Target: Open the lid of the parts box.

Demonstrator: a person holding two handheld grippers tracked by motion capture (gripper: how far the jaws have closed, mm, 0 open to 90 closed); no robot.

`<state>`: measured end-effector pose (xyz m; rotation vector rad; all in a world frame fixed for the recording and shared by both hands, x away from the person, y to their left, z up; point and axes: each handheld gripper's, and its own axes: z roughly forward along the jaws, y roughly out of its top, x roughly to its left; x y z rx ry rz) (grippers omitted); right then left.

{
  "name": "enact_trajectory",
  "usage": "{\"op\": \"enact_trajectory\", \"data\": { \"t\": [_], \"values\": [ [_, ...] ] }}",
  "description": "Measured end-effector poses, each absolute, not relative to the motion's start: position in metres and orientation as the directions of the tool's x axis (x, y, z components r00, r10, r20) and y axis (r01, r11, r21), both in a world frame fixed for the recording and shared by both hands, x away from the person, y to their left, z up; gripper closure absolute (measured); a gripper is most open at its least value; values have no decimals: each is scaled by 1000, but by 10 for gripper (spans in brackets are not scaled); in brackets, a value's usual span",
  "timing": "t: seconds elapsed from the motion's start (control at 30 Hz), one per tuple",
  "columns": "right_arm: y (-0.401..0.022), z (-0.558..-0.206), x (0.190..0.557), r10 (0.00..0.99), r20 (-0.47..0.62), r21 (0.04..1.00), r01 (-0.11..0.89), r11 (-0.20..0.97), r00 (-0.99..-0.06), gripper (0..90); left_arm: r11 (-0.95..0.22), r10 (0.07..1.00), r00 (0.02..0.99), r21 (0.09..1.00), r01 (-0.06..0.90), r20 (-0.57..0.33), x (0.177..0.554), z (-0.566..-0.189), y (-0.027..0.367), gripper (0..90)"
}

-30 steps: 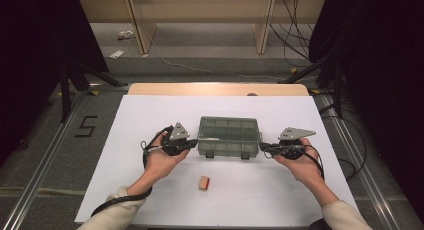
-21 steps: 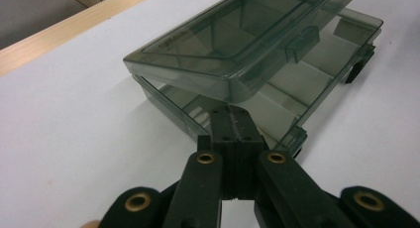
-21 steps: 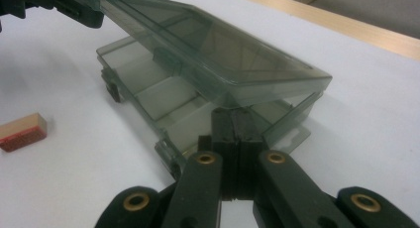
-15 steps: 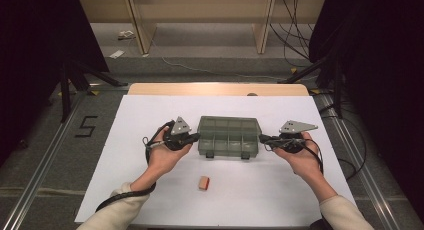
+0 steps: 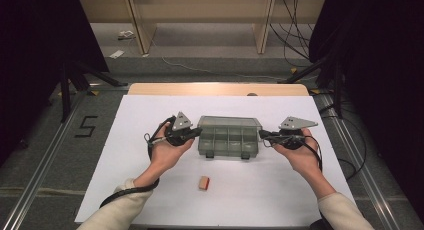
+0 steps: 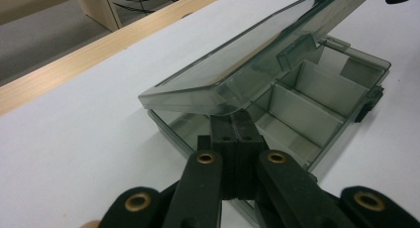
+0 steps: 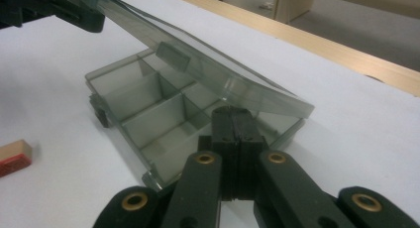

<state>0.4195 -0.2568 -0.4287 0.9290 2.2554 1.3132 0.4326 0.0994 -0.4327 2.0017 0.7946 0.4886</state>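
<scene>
1. The smoky clear compartment box (image 5: 229, 138) sits mid-worktop (image 5: 310, 200), its lid (image 6: 257, 54) raised off the base.
2. The left gripper (image 5: 196, 133) meets the box's left end, fingers (image 6: 222, 139) pressed together under the lid edge.
3. The right gripper (image 5: 264, 135) meets the right end, fingers (image 7: 224, 134) likewise together beneath the lid.
4. A small red-and-tan block (image 5: 203, 182) lies nearer, well apart.

A black "5" (image 5: 88, 126) is marked on the grey floor left of the table.

Your grippers (image 5: 196, 132) are black with brass-coloured rivets, grey triangle plates, trailing black cables; your sleeves (image 5: 122, 207) are cream.
</scene>
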Motion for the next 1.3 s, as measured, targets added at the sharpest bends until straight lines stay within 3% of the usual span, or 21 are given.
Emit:
{"op": "enact_trajectory", "data": {
  "t": [0.1,0.23,0.33,0.5,0.73,1.0,1.3],
  "values": [
    [-256,-427,418,711,-12,864,351,362,-703,839,-381,704,710,859,341,30,433,-432,99,898],
    [-254,-423,416,746,-103,859,319,400,-658,676,-384,705,708,860,336,38,434,-431,98,898],
    [-252,-422,416,749,-139,867,286,409,-648,634,-387,707,706,860,332,45,434,-431,98,897],
    [-248,-422,417,754,-173,875,252,413,-633,645,-423,716,692,845,328,90,434,-432,98,867],
    [-245,-421,420,765,-187,885,232,404,-616,680,-416,752,642,864,285,150,438,-431,99,657],
    [-243,-419,424,782,-199,894,218,392,-591,717,-412,752,620,895,173,226,439,-424,94,705],
    [-241,-418,429,808,-199,910,202,363,-555,786,-413,759,601,899,149,249,442,-422,90,794]
  ]
}}
